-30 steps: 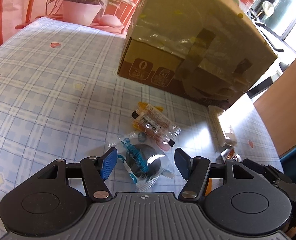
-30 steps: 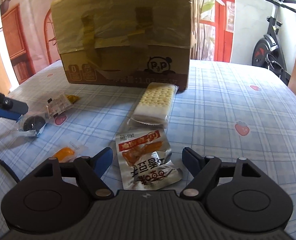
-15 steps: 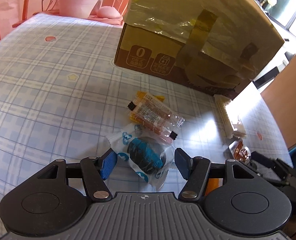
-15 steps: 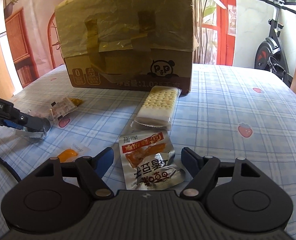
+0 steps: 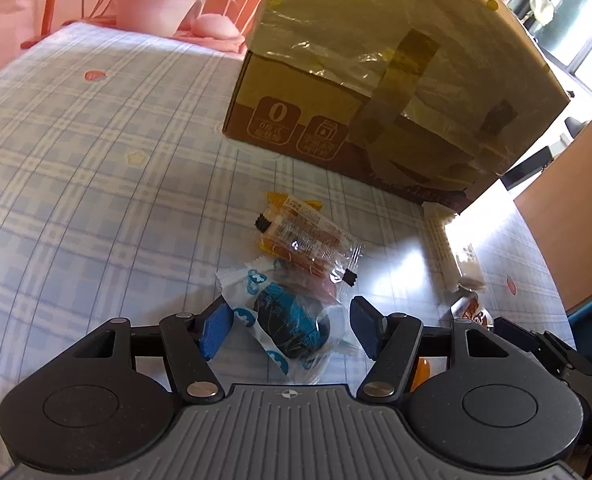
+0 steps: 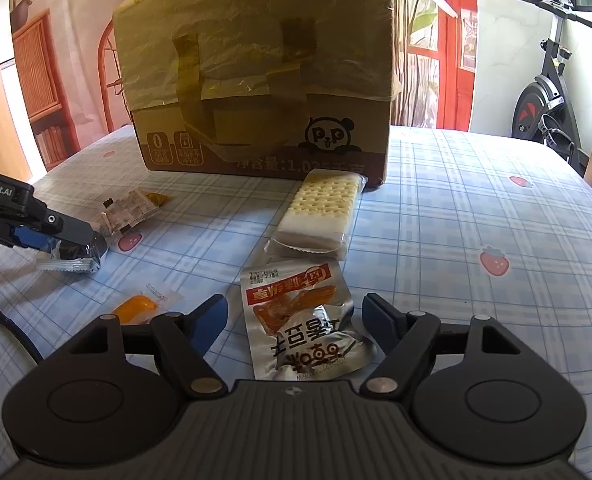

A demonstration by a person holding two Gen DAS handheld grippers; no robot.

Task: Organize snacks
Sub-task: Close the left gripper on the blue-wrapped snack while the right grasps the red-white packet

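While the left gripper [image 5: 286, 322] straddles the blue cookie packet [image 5: 286, 322] on the tablecloth [image 5: 96, 200], jaws apart, and the right gripper [image 6: 294, 326] brackets the foil pouch [image 6: 301, 320] unclamped: risk, slippery wrappers squirting free on closing.

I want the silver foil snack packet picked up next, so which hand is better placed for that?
Right. The right tool already straddles the silver foil packet, pads apart on both sides. The left tool sits around the blue-wrapped cookie.

Both wrist views low over table, angled down, facing taped box [image 5: 395, 76]; share box, cracker pack [image 6: 321, 216].
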